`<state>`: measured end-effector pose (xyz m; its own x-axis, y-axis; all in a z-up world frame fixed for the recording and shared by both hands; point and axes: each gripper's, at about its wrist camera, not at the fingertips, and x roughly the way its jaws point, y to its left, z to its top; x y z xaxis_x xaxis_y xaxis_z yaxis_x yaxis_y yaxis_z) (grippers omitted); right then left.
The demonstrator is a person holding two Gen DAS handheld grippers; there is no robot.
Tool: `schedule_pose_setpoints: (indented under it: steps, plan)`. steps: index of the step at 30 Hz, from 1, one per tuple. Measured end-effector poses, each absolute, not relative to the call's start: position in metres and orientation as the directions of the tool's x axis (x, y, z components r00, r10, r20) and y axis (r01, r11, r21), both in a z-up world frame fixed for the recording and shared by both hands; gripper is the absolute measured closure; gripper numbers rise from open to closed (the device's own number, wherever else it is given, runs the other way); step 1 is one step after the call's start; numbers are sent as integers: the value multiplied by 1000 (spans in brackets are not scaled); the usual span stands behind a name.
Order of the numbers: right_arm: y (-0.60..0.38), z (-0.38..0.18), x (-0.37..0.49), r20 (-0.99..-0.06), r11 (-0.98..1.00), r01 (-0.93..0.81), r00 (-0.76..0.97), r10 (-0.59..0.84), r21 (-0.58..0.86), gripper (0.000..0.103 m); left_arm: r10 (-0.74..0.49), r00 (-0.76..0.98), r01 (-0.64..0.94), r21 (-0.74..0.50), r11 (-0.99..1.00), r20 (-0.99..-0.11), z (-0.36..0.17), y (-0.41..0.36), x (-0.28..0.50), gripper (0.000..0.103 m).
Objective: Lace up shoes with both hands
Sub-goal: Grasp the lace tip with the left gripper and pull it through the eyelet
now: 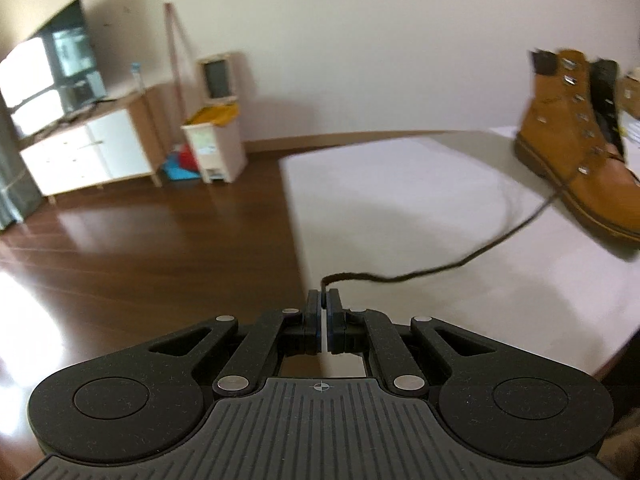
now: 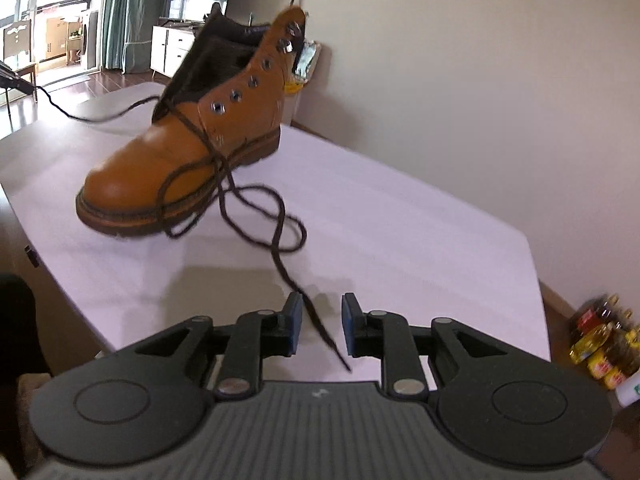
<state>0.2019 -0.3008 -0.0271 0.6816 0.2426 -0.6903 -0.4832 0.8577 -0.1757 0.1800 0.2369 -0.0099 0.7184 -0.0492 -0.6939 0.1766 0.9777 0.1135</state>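
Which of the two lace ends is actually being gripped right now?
The lace end in the shut left gripper. The other lace end lies loose on the table between the open right gripper pads.

From my left gripper [image 1: 324, 300], the boot [image 1: 576, 148] stands on the counter [image 1: 400, 200] far to the right, and one lace end [image 1: 440, 268] runs from it across the counter to the gripper's tips. Left of the counter, on the floor [image 1: 160, 240], a bin [image 1: 216, 148] sits against the wall beside a cabinet [image 1: 88, 152]. From my right gripper [image 2: 322, 320], the boot's toe points left, its other lace end [image 2: 280, 240] looping on the counter and ending between the fingers [image 2: 294, 320]. Bottles [image 2: 600, 344] stand right of the counter.
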Motion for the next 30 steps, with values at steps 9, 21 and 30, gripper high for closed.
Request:
schedule_pose_setpoints:
  steps: [9,21,30]
  plan:
    - [-324,-41,209,-714,846,-518,639,286,-124,80,-159,686,282,58,958,-710,-20,198,187,100]
    - [-340,-47,233,-722,840,-542,565,400,41,100,-253,728,345,21,938,-637,14,179,162,79]
    - [-349,-17,200,-675,864,-500,614,408,67,100,-514,676,651,100,753,-529,52,69,148,79]
